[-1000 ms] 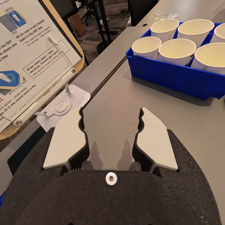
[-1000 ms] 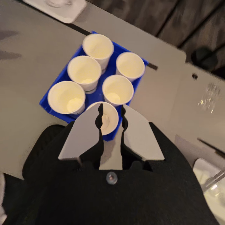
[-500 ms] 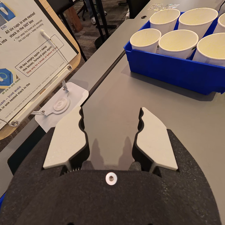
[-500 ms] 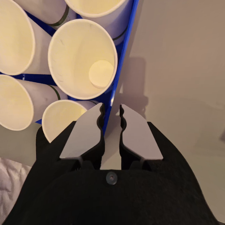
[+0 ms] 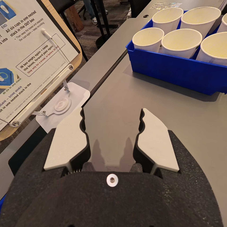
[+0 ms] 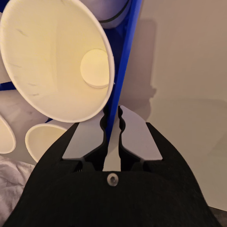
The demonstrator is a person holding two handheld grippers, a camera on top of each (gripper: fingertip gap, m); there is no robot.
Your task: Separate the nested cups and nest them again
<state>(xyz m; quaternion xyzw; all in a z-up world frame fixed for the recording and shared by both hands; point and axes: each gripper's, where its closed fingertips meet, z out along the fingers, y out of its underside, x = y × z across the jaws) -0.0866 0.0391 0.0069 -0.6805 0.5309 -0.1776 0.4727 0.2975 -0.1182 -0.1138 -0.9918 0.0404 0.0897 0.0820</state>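
In the left wrist view the left gripper [image 5: 112, 121] is hanging over the bare grey table [image 5: 159, 122] with its jaws spread wide and nothing between them, while white paper cups [image 5: 181, 41] are standing upright and apart in the blue bin [image 5: 172, 70] ahead to the right, a printed sheet on a stand [image 5: 30, 55] leaning at the left. In the right wrist view the right gripper [image 6: 112, 110] is sitting narrow astride the bin's blue wall [image 6: 122, 61], one finger inside beside the nearest cup [image 6: 49, 55]; whether it is pinching the wall I cannot tell
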